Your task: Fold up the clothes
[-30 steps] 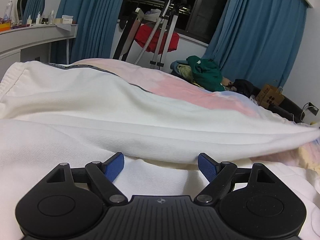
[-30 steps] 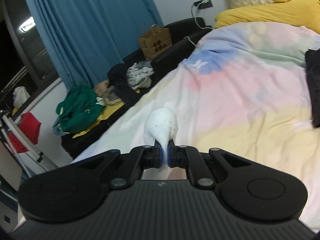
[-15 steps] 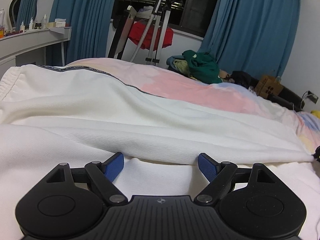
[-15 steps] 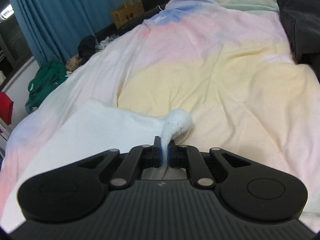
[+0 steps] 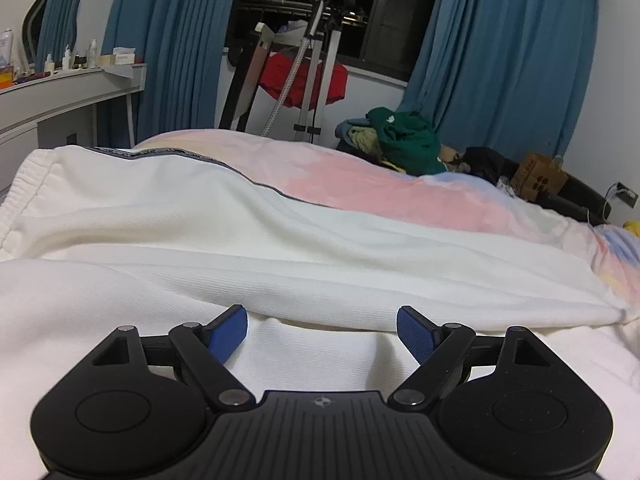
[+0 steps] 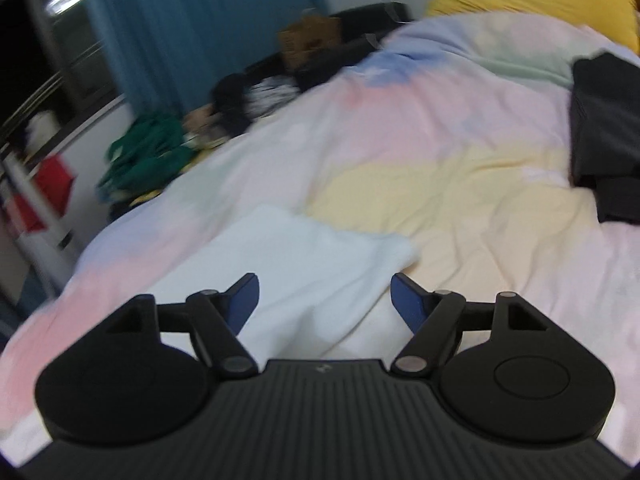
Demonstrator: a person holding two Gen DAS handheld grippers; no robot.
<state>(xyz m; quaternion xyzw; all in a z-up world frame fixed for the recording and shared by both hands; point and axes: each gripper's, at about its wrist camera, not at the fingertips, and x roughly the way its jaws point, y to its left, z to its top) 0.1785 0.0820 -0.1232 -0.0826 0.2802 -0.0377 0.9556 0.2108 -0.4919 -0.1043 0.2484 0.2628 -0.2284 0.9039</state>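
A pair of white trousers (image 5: 240, 236) lies along the pastel bed cover, waistband at the left (image 5: 24, 184), with a dark side stripe. My left gripper (image 5: 322, 330) is open and empty, low over the white fabric near its middle. In the right wrist view the white leg end (image 6: 316, 256) lies flat on the bed cover (image 6: 460, 168). My right gripper (image 6: 324, 300) is open and empty just above that leg end.
A folded black garment (image 6: 604, 136) lies at the right of the bed, a yellow pillow (image 6: 540, 0) beyond it. A green clothes pile (image 5: 404, 140), a cardboard bag (image 5: 538, 178), a drying rack (image 5: 308, 64) and a white dresser (image 5: 60, 96) stand beside the bed.
My right gripper lowered the white leg end onto the bed, then opened and let it go. The leg now lies flat. My left gripper stayed open and nearly still.
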